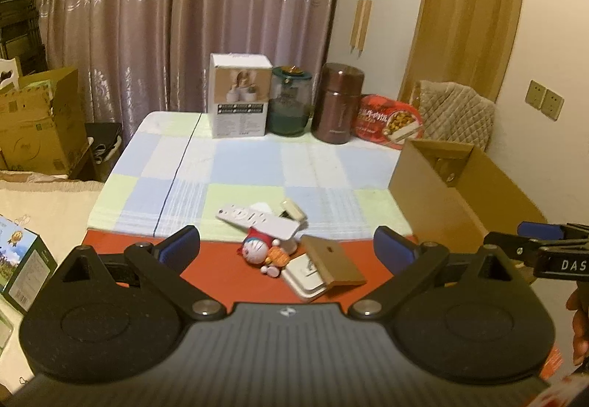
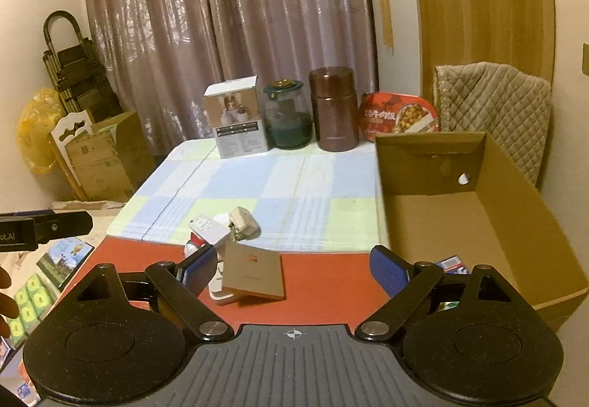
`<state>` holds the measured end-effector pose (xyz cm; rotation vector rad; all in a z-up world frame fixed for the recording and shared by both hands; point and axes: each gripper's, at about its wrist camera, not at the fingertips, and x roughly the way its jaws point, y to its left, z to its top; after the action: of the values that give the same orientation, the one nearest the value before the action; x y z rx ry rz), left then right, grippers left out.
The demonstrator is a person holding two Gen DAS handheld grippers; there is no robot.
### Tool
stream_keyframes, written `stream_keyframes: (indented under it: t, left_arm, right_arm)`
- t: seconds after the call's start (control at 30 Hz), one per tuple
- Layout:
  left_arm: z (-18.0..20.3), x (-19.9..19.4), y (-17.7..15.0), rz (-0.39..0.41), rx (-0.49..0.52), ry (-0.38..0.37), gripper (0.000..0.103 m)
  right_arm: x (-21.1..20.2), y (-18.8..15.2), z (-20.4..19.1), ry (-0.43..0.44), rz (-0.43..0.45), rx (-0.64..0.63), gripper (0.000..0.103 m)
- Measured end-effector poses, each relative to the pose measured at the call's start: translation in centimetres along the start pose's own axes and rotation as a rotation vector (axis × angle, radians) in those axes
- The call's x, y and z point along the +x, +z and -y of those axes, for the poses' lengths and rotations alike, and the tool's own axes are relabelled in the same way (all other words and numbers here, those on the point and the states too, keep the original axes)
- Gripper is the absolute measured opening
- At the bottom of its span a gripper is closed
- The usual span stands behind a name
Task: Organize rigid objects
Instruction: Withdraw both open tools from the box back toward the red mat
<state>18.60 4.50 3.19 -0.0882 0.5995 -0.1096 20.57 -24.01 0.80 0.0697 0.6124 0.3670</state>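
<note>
Clutter heaped between my open tongs

Clutter sits at twelve o'clock of my left gripper [image 1: 287, 246], jaws wide and empty: white remote [image 1: 257, 219], blue toy [image 1: 263, 252], tan card [image 1: 333, 261] on a white slab [image 1: 303, 278]. At two o'clock, cardboard box [image 2: 460, 211]. My right gripper [image 2: 292, 267] gapes too, holding nothing, card at eleven o'clock.

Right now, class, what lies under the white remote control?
The remote rests partly on a blue cartoon cat figure; the figure's top is covered, so anything further beneath cannot be seen.
</note>
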Motion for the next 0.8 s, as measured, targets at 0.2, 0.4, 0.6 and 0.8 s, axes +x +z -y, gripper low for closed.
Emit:
stream_keyframes:
  t: [0.2, 0.4, 0.6, 0.8]
  left_arm:
    - [-0.6, 2.3, -1.6, -0.016, 0.038, 0.033, 0.099]
    - [-1.2, 4.4, -3.4, -0.005, 0.089, 0.032, 0.099]
    - [-2.4, 6.7, -5.4, -0.019, 0.073, 0.065, 0.099]
    - [-3.2, 8.8, -6.2, -0.051, 0.091, 0.036, 0.099]
  right_arm:
    - [2.4, -1.8, 0.1, 0.018, -0.035, -0.003, 0.087]
    - [4.5, -4.1, 0.4, 0.029, -0.066, -0.014, 0.087]
    - [6.2, -5.2, 0.3, 0.055, -0.092, -0.025, 0.087]
    - [8.0, -5.8, -0.2, 0.061, -0.121, -0.064, 0.087]
